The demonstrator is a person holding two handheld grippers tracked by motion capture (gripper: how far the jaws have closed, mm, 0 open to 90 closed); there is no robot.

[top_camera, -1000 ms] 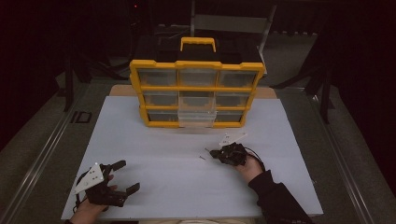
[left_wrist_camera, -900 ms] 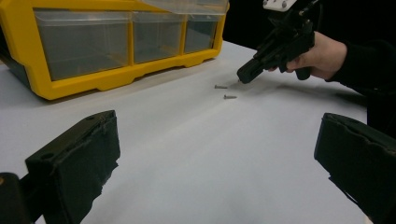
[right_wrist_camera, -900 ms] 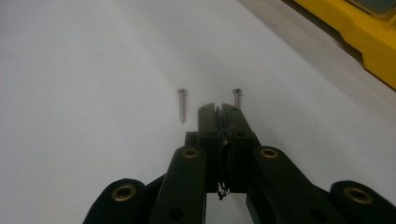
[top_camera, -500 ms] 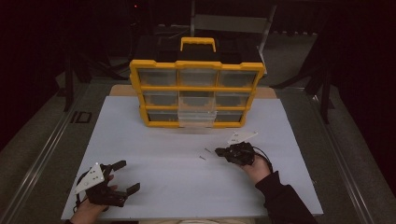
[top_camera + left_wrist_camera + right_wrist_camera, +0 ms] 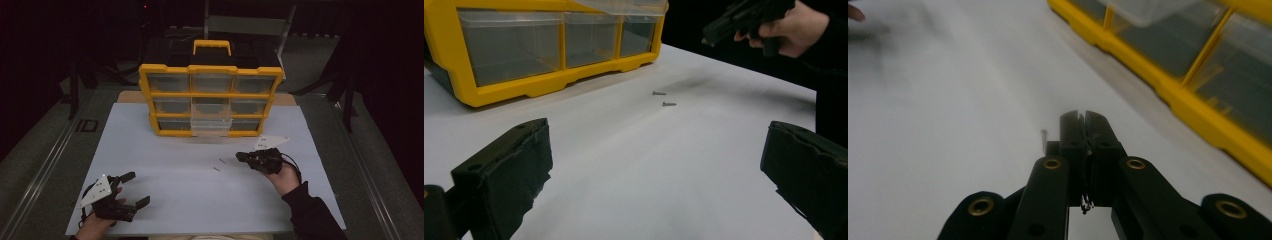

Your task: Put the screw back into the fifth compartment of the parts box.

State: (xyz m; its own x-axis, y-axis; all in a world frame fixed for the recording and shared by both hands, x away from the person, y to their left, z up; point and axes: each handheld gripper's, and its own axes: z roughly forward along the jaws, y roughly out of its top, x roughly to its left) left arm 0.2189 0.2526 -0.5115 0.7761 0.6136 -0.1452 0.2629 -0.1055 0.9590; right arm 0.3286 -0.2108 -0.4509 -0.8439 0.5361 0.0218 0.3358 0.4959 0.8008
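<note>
Two small screws (image 5: 221,160) (image 5: 216,169) lie on the white sheet (image 5: 200,200) in front of a yellow drawer organiser (image 5: 210,70). My right gripper (image 5: 240,156) hovers just right of them, raised off the sheet, with its jaws pressed together. In the right gripper view the shut tips (image 5: 1081,116) show no clear object between them, and a blurred screw (image 5: 1043,135) shows beside them. My left gripper (image 5: 138,188) rests at the front left, jaws wide apart and empty. In the left gripper view both screws (image 5: 658,93) (image 5: 669,104) lie far ahead of it.
The organiser's bottom middle clear drawer (image 5: 211,127) is pulled out a little over the sheet. The organiser stands at the back centre with a black case behind it. Bare white sheet stretches between the two hands. Dark floor and metal rails flank the table.
My right gripper has lifted off the sheet and drifted right, away from the screws, jaws still together. The left gripper has stayed put.
</note>
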